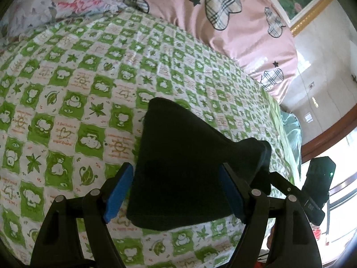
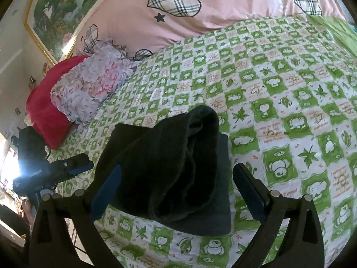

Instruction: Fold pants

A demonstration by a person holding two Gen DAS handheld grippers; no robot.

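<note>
The dark pants (image 1: pixel 178 169) lie folded into a compact bundle on the green-and-white checked bedsheet (image 1: pixel 73 93). My left gripper (image 1: pixel 176 192) is open, its blue pads on either side of the bundle's near end. In the right wrist view the pants (image 2: pixel 178 167) show a rolled upper layer on a flat lower layer. My right gripper (image 2: pixel 178 189) is open and straddles the bundle without pinching it. The right gripper also shows at the left view's right edge (image 1: pixel 316 189), and the left gripper shows at the right view's left edge (image 2: pixel 55 172).
A pink quilt with plaid hearts (image 1: pixel 234 29) is heaped at the back of the bed. A floral pillow (image 2: pixel 93 84) and a red pillow (image 2: pixel 46 111) lie at the head. A gold-framed painting (image 2: pixel 58 11) hangs on the wall. The bed edge (image 1: pixel 287 138) drops off beside the pants.
</note>
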